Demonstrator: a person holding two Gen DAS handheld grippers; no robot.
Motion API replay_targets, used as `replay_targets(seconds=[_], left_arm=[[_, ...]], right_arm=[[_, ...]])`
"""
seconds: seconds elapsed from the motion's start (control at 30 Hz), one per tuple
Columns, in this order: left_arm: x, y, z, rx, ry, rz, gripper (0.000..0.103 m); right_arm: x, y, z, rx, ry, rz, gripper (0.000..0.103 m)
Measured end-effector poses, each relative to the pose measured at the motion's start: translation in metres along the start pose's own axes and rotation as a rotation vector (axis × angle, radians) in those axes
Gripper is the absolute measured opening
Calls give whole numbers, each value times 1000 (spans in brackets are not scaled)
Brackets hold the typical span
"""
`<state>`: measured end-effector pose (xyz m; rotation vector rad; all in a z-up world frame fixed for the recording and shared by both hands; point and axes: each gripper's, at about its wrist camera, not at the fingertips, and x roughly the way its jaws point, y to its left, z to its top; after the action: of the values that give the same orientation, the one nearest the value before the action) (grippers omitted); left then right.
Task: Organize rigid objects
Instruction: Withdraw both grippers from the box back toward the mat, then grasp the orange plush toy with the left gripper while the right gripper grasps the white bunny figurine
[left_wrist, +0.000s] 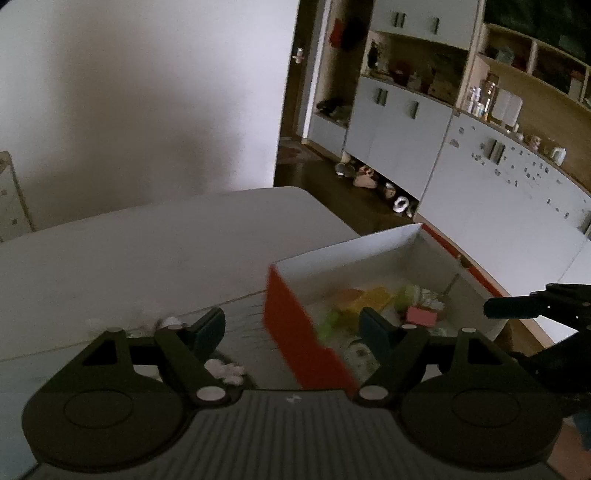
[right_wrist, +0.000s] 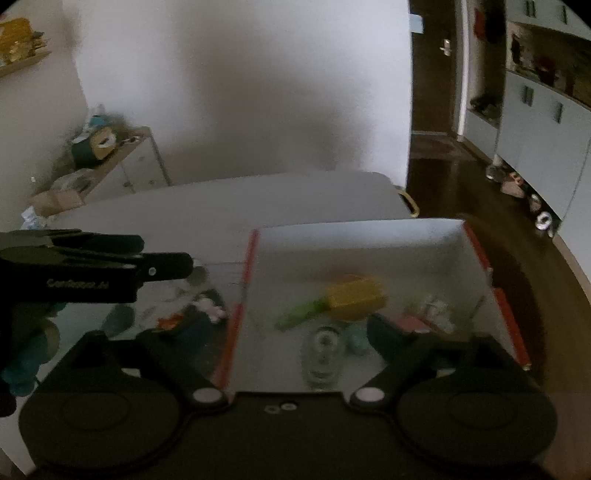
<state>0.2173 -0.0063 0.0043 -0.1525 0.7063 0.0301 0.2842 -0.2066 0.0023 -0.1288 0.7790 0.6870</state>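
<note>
A red-sided box with a white inside (left_wrist: 295, 332) (right_wrist: 369, 236) stands on the table. In it lie a yellow block (left_wrist: 375, 299) (right_wrist: 354, 295), a green piece (right_wrist: 301, 312), a pink block (left_wrist: 421, 316) and a clear glass (right_wrist: 325, 354). My left gripper (left_wrist: 291, 328) is open and empty, straddling the box's near left wall. My right gripper (right_wrist: 288, 332) is open and empty above the box's left part. Small white pieces (left_wrist: 225, 369) (right_wrist: 210, 306) lie on the table left of the box.
The white table (left_wrist: 147, 251) stretches back to a white wall. An orange toy (right_wrist: 170, 322) and teal things (right_wrist: 26, 362) lie left of the box. Grey cabinets and shelves (left_wrist: 461, 147) line the right side, with shoes on the dark floor.
</note>
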Motion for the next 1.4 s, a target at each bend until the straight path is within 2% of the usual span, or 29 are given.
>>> replay_targets(seconds=[0.2,0.4,0.6,0.83,0.9,1.0,1.17,1.4], left_arm=[[-11,43,-9,-32,-16,40,82],[-12,85,-21,-69,-16,105,82],[-7,110,-40,-79,0,117,82],[7,127,-71,-66,48,109,82],[11,129,-78,-63,62,107,82],[18,131,-89,-51,83,81,82],[32,129,-100,-28,103,61,82],[53,124,-108,-29,123,41,82]], right_arm=[[6,41,0,-46,-13,46,101],[19,72,5,-75,-5,62,101],[38,93,10,-98,20,65,101],[69,109,17,-108,77,72,101],[80,115,18,-114,107,85,97],[94,126,17,-144,142,99,97],[120,134,19,-159,191,92,96],[151,134,20,-146,255,65,87]])
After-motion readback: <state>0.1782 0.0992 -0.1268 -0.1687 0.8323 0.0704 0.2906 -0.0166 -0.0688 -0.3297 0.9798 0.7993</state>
